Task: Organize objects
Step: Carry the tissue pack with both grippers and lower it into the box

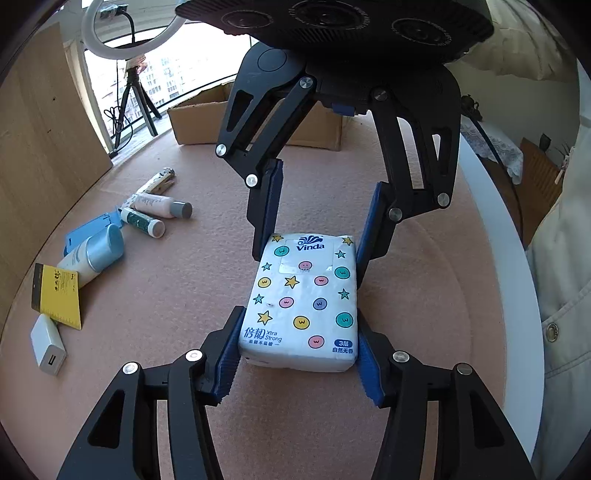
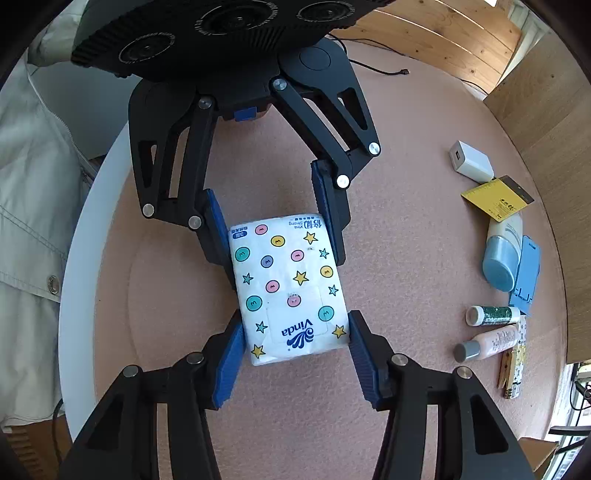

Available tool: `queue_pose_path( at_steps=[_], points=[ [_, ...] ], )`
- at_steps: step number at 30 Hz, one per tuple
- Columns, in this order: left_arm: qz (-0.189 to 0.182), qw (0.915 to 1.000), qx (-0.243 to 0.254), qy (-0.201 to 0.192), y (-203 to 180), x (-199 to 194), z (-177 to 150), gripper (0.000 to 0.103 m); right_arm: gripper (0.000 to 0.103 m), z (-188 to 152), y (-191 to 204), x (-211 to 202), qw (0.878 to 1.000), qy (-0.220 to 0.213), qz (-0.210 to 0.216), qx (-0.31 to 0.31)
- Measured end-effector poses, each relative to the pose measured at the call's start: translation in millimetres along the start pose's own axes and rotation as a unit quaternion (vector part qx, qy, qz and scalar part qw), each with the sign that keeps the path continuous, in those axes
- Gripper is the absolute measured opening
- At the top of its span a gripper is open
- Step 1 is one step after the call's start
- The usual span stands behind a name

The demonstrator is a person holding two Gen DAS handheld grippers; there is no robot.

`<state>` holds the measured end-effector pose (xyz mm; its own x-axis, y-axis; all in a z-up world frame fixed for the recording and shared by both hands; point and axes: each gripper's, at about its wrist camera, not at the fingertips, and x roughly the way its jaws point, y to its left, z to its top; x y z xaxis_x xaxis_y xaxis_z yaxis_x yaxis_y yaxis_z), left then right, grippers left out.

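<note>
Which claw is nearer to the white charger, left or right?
Left. The left claw grips the tissue pack at the end nearest the charger; the right claw grips its far end.

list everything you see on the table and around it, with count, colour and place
tissue pack: 1, white with coloured dots and stars, table centre, between both grippers
tubes and bottles: 3, white, pink, green, at the side row
yellow pad: 1, yellow and black, by the big tube
charger: 1, white, row's end
blue holder: 1, under the tube
clothespin: 1, wood
cardboard box: 1, brown, far edge
ring light: 1, white, by window
left gripper: black, blue pads at pack's end
right gripper: same, other end
</note>
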<state>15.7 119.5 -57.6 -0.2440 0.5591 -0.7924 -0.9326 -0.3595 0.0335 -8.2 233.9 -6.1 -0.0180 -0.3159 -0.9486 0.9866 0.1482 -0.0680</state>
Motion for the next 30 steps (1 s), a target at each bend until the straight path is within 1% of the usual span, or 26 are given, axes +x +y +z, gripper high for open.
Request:
queue_pose_path(
  at_steps=[4, 8, 11, 12, 16, 19, 24, 25, 30],
  points=[
    [-0.008, 1.0000, 0.004, 0.003, -2.6, -0.5, -0.7, 0.057, 0.048, -2.3, 6.0, -1.4, 1.000, -0.004, -0.002, 0.007],
    [-0.002, 0.9999, 0.010, -0.002, -6.4, -9.1, 3.5, 0.054, 0.047, -4.2, 13.7, -9.5, 1.000, -0.013, -0.018, 0.004],
    [0.006, 0.9998, 0.016, -0.008, -10.6, -22.5, 14.6, 0.054, 0.046, -4.2, 18.3, -26.1, 0.999, -0.028, -0.028, -0.003],
    [0.009, 0.9997, 0.019, -0.009, -12.2, -27.1, 19.4, 0.054, 0.046, 0.8, 15.0, -28.6, 0.999, -0.031, -0.032, -0.006],
    [0.026, 0.9990, 0.036, -0.008, -17.3, -40.6, 43.1, 0.054, 0.046, -1.3, 17.2, -53.9, 0.998, -0.038, -0.047, -0.019],
    [0.038, 0.9981, 0.048, -0.009, -19.9, -44.7, 63.9, 0.054, 0.046, -9.9, 21.0, -73.1, 0.997, -0.040, -0.062, -0.024],
    [0.055, 0.9963, 0.065, -0.007, -29.7, -41.5, 101.4, 0.055, 0.046, -30.0, 17.6, -96.3, 0.995, -0.048, -0.083, -0.030],
    [0.058, 0.9960, 0.068, -0.007, -32.0, -38.5, 109.7, 0.055, 0.046, -31.3, 8.9, -96.5, 0.995, -0.050, -0.085, -0.031],
    [0.060, 0.9941, 0.090, -0.004, -44.8, -12.2, 156.7, 0.055, 0.046, -75.8, 9.1, -117.8, 0.993, -0.053, -0.102, -0.030]
  ],
)
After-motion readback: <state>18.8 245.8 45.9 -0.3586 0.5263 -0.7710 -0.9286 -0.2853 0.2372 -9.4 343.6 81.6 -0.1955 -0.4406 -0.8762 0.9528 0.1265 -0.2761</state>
